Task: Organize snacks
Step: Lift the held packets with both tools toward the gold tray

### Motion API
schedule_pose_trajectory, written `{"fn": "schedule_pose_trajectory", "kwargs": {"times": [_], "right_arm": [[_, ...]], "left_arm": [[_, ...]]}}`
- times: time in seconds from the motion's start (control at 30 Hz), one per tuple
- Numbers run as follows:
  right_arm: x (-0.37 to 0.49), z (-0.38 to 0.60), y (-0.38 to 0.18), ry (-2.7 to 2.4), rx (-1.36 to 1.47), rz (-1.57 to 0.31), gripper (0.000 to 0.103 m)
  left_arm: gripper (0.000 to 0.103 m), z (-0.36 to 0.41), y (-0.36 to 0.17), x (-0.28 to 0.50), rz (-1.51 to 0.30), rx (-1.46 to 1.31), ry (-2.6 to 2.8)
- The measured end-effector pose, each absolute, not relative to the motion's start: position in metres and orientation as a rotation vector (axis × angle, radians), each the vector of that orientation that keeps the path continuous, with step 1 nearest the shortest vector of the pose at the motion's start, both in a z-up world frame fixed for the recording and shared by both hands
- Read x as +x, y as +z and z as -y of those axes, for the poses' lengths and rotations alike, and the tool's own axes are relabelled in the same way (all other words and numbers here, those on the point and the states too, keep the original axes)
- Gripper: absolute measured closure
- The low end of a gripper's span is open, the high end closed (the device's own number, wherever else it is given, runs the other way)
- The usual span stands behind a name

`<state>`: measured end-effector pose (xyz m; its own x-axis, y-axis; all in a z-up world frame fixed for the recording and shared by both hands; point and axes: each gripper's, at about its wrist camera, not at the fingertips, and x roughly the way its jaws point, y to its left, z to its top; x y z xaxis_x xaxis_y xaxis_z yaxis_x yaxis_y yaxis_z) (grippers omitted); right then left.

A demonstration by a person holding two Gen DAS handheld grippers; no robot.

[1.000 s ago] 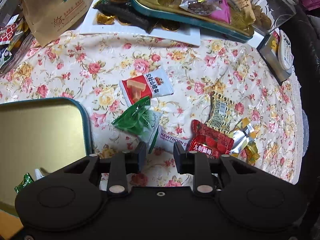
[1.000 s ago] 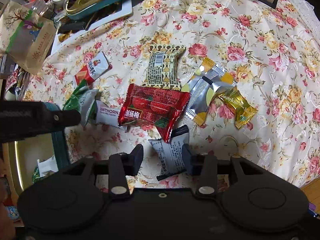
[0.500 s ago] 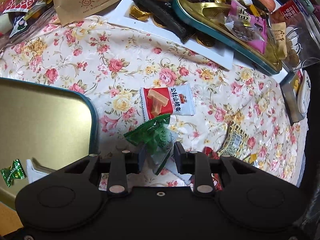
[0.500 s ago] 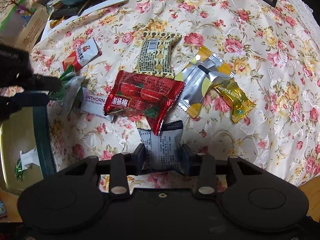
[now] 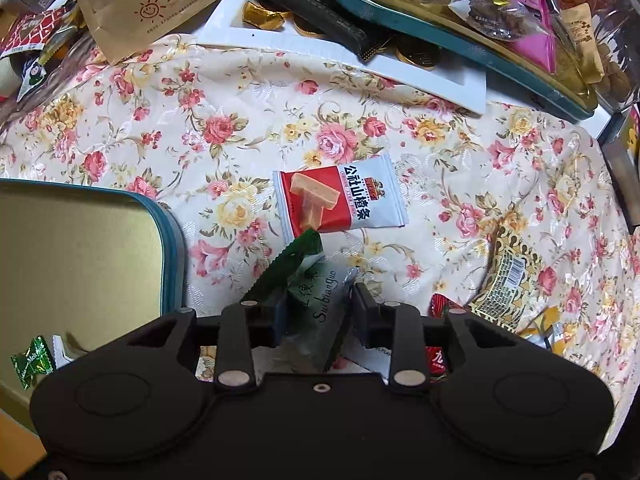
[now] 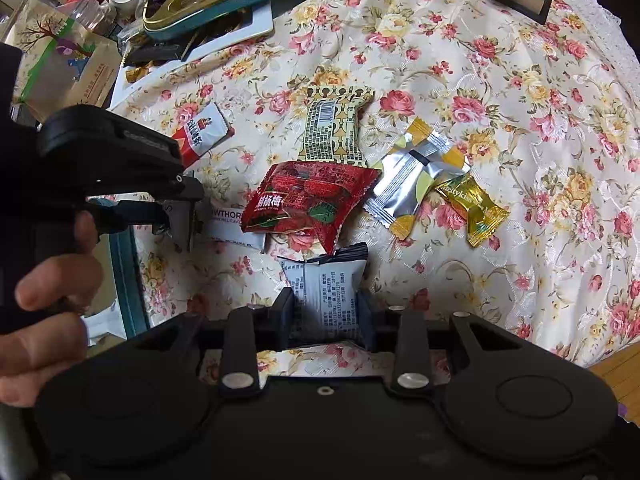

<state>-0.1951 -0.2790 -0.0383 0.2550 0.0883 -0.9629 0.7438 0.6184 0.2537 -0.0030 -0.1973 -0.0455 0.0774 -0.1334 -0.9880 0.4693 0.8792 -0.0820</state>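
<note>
Left gripper (image 5: pixel 316 308) clamped on a green-and-clear crinkled snack packet (image 5: pixel 310 292), raised over the floral tablecloth (image 5: pixel 240 120) beside the teal-rimmed gold tin (image 5: pixel 80 248). Right gripper (image 6: pixel 326 312) clamped on a white printed sachet with black end (image 6: pixel 326 292), just below the red plum snack pouch (image 6: pixel 308 200)

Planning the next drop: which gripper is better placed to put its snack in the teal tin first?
Left, probably. The left gripper grips the green packet right beside the teal tin; the right gripper, holding the grey packet, sits farther away.
</note>
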Motion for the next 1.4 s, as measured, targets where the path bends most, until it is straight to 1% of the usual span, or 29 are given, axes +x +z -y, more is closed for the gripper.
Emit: {"fn": "schedule_pose_trajectory", "kwargs": {"times": [0.3, 0.5, 0.67, 0.8, 1.03, 1.17, 1.4], "right_arm": [[-0.207, 0.295, -0.020, -0.581, 0.862, -1.208, 0.068], [-0.210, 0.306, -0.005, -0.629, 0.836, -1.159, 0.068], [-0.217, 0.322, 0.007, -0.669, 0.861, -1.106, 0.068], [-0.224, 0.339, 0.016, -0.701, 0.920, -1.065, 0.068], [-0.232, 0.358, 0.018, -0.758, 0.981, -1.035, 0.068], [-0.231, 0.357, 0.016, -0.766, 0.988, -1.041, 0.068], [-0.212, 0.338, 0.007, -0.749, 0.966, -1.088, 0.068]], "left_arm": [[0.060, 0.204, -0.057, -0.006, -1.433, 0.336, -0.458], [0.064, 0.206, -0.057, -0.003, -1.449, 0.320, -0.489], [0.065, 0.205, -0.035, -0.008, -1.456, 0.284, -0.543], [0.065, 0.204, -0.007, -0.016, -1.446, 0.291, -0.588], [0.065, 0.187, 0.048, -0.028, -1.353, 0.362, -0.639], [0.065, 0.168, 0.062, -0.024, -1.305, 0.419, -0.611], [0.065, 0.122, 0.062, 0.000, -1.266, 0.460, -0.497]]}}
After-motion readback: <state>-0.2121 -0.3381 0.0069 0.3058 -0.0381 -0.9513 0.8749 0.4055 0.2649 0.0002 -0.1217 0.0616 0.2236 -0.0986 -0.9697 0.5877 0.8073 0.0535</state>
